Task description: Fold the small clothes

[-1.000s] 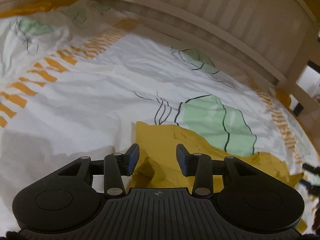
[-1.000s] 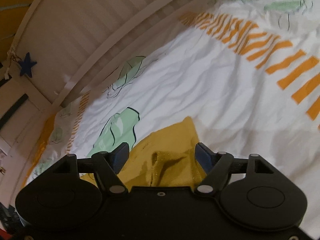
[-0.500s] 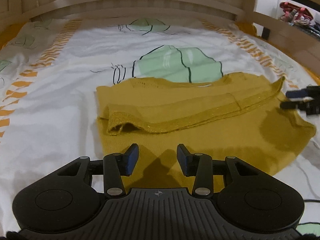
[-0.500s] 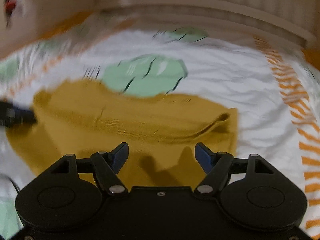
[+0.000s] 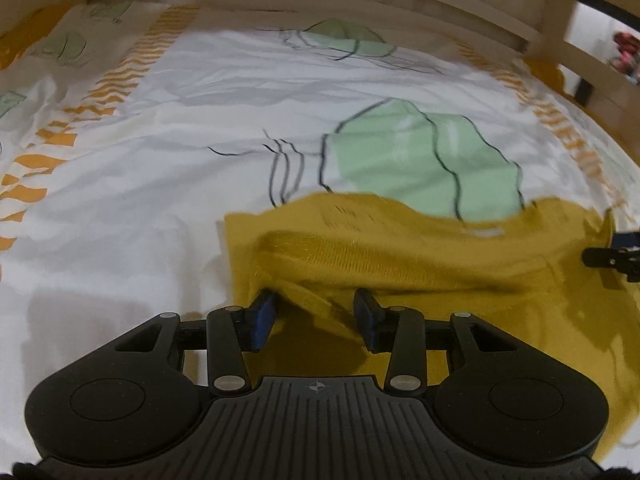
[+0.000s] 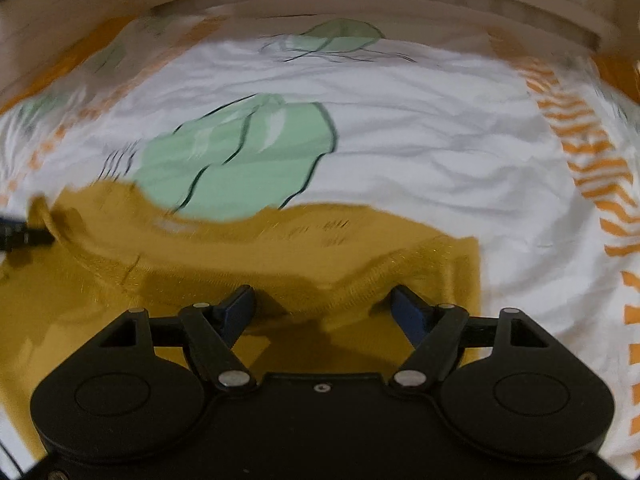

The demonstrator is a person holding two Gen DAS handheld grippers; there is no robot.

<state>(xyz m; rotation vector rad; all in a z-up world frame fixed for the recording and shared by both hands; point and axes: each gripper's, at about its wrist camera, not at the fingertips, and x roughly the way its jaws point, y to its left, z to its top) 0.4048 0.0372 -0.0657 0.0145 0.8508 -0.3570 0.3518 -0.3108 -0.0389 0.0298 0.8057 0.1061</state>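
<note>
Partly folded: mustard garment (image 5: 420, 256) on the bed (image 5: 140, 184) with its near edge turned over into a ribbed band, one fold apparently made, further folds judged left to do. Left gripper (image 5: 314, 314) with jaws apart astride the band's left end, right gripper (image 6: 322, 308) spread wider over the band's right end, neither clamped on cloth. Compared with half a second ago, both grippers closer in and lower over the band, left fingertips now at the cloth, right view sharper.
</note>
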